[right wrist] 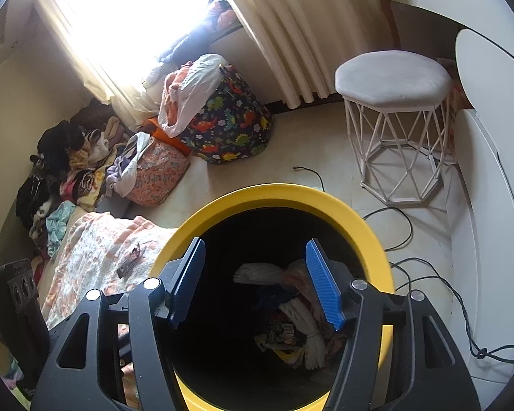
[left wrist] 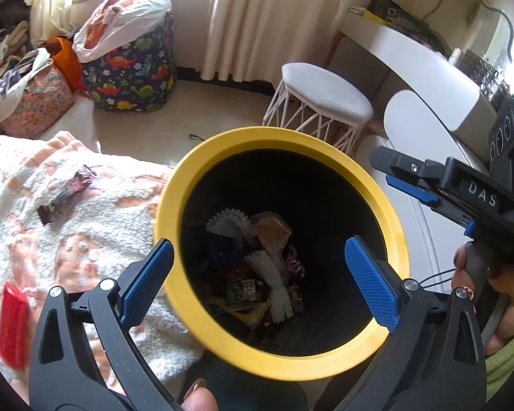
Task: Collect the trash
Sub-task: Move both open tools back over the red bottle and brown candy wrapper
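Above the mouth of a round bin with a yellow plastic rim and black inside (left wrist: 390, 205), both tongs hang with their blue-padded fingers spread and nothing between them. The left tongs (left wrist: 257, 287) straddle the near-left part of the rim: the left finger lies outside it, over the bed, and the right finger lies over the dark opening. The right tongs (right wrist: 255, 284) point down into the same bin (right wrist: 370, 236), both fingers over the opening. In the left wrist view the right tongs (left wrist: 411, 179) also show from the side at the right edge, held by a hand (left wrist: 479, 294) in a green sleeve.

At the bottom of the bin lies a heap of collected trash (left wrist: 257, 274): white fringed pieces, crumpled wrappers and a dark blue scrap.

Just left of the bin is a bed covered by a fluffy white and peach blanket (left wrist: 85, 233). On the blanket, well apart from the bin, lies a dark purple crumpled wrapper (left wrist: 68, 191), and nearer the camera a flat red plastic piece (left wrist: 12, 325).

Beyond the bin stand a white wire-frame stool with a grey cushion (right wrist: 394, 109), a dark dinosaur-print fabric bag stuffed with clothes (right wrist: 229, 126) and a pink floral bag (right wrist: 157, 174). Black cables (right wrist: 404, 233) trail across the pale floor.
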Motion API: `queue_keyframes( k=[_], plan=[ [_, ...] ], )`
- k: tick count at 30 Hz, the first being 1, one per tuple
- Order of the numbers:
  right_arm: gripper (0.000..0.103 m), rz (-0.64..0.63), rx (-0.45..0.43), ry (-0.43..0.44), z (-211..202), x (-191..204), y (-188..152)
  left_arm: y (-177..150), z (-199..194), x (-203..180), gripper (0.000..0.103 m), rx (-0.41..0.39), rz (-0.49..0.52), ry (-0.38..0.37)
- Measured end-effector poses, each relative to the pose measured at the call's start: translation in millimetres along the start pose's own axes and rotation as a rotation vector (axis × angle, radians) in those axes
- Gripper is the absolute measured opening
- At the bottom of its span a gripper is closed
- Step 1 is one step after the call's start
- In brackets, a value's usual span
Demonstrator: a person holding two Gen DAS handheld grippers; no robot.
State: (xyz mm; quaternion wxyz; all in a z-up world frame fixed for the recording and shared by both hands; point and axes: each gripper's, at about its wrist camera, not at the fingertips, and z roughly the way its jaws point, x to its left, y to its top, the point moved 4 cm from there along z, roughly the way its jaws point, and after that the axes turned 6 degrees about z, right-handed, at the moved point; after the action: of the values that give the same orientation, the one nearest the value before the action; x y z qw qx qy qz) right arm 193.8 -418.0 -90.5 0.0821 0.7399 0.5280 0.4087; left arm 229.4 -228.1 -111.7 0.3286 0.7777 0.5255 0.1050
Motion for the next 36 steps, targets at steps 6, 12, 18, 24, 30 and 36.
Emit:
queue_keyframes(
  k=[6,12,18,24,30,36],
  plan=[
    [0.059,-0.03,0.005,0.016,-0.5,15.7,-2.8,0.5,-14.7,13.8,0.092,-0.029,-0.031,0.015],
    [0.061,-0.058,0.008,0.038,-0.5,33.5,-4.1,-0.2,-29.9,27.6,0.092,-0.062,-0.047,0.034],
    [0.065,-0.082,0.023,0.067,4.1,53.6,-7.6,-3.9,-46.8,45.9,0.092,-0.098,-0.081,0.057],
    [0.066,-0.118,0.047,0.085,14.3,76.1,-14.2,-9.6,-64.2,65.7,0.092,-0.135,-0.104,0.101],
    [0.066,-0.155,0.073,0.112,26.5,104.5,-22.0,-17.4,-80.9,86.1,0.092,-0.155,-0.131,0.135],
    [0.066,-0.203,0.103,0.139,39.9,135.1,-30.9,-25.8,-96.0,109.8,0.092,-0.174,-0.158,0.172]
  ],
)
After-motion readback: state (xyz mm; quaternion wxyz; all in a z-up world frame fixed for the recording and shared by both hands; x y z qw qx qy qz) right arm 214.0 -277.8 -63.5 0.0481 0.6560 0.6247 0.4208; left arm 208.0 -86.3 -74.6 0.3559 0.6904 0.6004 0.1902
